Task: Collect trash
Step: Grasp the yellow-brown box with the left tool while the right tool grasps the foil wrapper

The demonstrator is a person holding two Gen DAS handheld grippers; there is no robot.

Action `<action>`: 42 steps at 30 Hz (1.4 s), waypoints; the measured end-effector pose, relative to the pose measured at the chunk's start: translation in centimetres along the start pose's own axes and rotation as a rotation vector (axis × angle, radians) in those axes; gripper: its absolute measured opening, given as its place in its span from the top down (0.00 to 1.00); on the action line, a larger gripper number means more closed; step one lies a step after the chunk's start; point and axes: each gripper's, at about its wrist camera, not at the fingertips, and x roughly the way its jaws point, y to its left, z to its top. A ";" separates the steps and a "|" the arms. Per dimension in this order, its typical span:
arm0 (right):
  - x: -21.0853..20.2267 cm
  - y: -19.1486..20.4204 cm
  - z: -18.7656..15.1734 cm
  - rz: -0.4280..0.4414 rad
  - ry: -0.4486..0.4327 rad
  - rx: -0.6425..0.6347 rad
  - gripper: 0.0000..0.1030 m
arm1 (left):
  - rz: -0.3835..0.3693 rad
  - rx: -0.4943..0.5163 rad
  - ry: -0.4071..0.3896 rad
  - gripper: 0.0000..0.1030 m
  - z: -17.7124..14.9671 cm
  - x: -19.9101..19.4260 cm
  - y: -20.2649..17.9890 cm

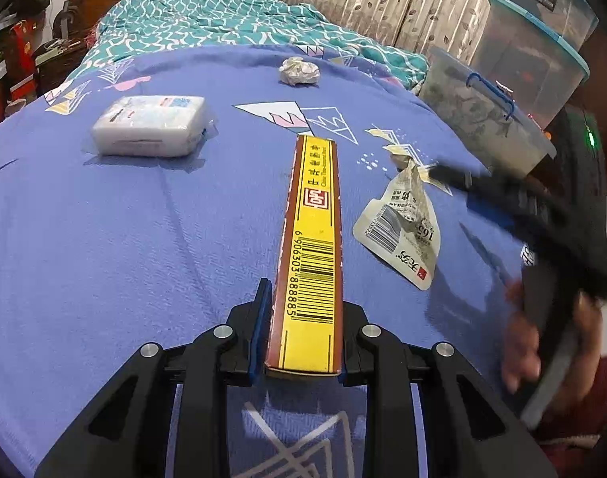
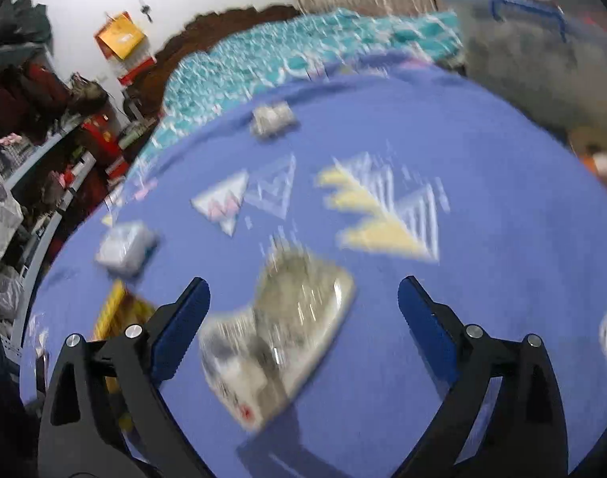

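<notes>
My left gripper [image 1: 303,318] is shut on a long yellow and brown box [image 1: 313,239] with a barcode, held level above the blue bed cover [image 1: 124,239]. A torn white wrapper [image 1: 403,231] lies on the cover to its right. A crumpled paper ball [image 1: 299,71] lies farther back, and a white tissue pack [image 1: 150,125] lies at the left. My right gripper [image 2: 303,302] is open, its fingers on either side of the wrapper [image 2: 279,342] and just above it. That view is blurred. The yellow box [image 2: 112,310], the tissue pack [image 2: 126,249] and the paper ball [image 2: 273,119] show there too.
A clear plastic bin with a blue handle [image 1: 486,115] stands at the bed's right edge, with stacked storage boxes [image 1: 534,36] behind it. A teal patterned quilt [image 1: 224,20] lies at the head of the bed. Cluttered shelves [image 2: 32,139] stand at the left.
</notes>
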 end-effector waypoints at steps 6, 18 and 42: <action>1.7 2.0 -1.0 0.006 0.084 -0.074 0.23 | -0.024 -0.013 0.009 0.77 -0.4 0.1 0.4; 2.7 3.5 2.8 -0.018 0.018 -0.182 0.28 | -0.035 -0.035 0.006 0.77 -0.8 -1.0 1.3; 0.3 -1.9 -0.4 0.024 0.116 -0.153 0.55 | -0.010 0.020 0.029 0.79 0.3 0.8 -1.4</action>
